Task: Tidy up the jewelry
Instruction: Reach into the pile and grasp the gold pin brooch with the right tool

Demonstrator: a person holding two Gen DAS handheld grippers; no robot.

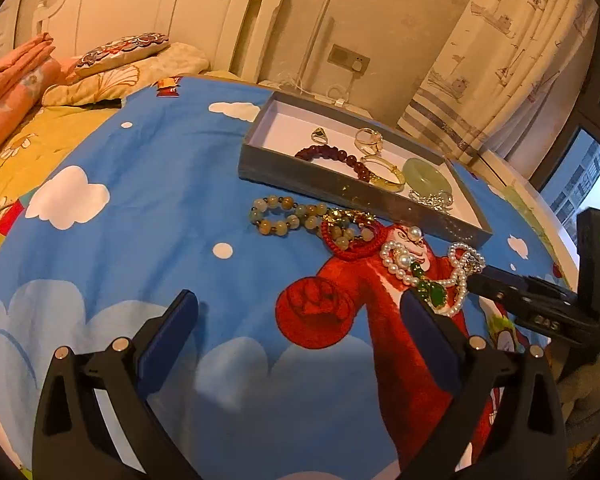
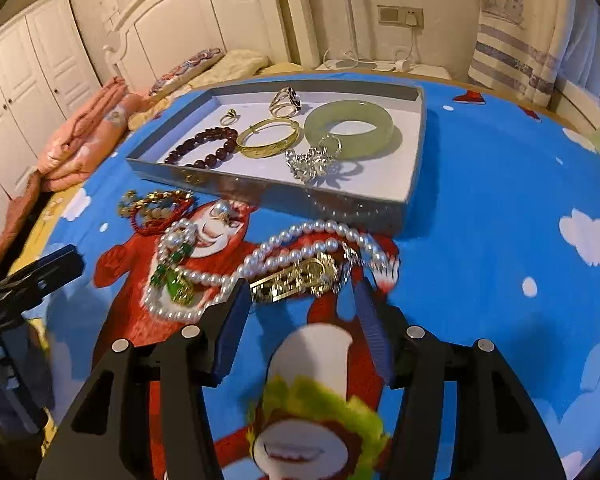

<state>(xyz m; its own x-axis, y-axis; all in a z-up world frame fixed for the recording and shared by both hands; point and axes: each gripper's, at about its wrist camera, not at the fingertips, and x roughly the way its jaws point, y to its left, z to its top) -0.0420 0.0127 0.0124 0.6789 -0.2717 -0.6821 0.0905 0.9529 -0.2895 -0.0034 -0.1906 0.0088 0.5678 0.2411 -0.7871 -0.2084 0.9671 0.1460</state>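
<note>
A grey shallow box (image 2: 414, 168) (image 1: 300, 172) on the blue bedspread holds a jade bangle (image 2: 350, 128), a gold bangle (image 2: 270, 142), a dark red bead bracelet (image 2: 208, 148), rings and a silver chain (image 2: 312, 160). In front of it lie pearl strands (image 2: 300, 240) (image 1: 396, 260), a green pendant (image 2: 176, 284) (image 1: 434, 292), a gold chain piece (image 2: 296, 280), a red cord bracelet (image 1: 348, 248) and a stone bead bracelet (image 1: 284, 216). My right gripper (image 2: 300, 304) is open just in front of the gold piece. My left gripper (image 1: 300, 312) is open, empty, left of the pendant.
The blue cartoon bedspread (image 2: 500, 280) covers a bed. Folded pink bedding (image 2: 84, 132) and pillows (image 1: 124, 52) lie at the far left by a white headboard (image 1: 140, 4). A curtain (image 1: 512, 48) and window are at the right, and a nightstand (image 2: 380, 66) with a cable is behind the box.
</note>
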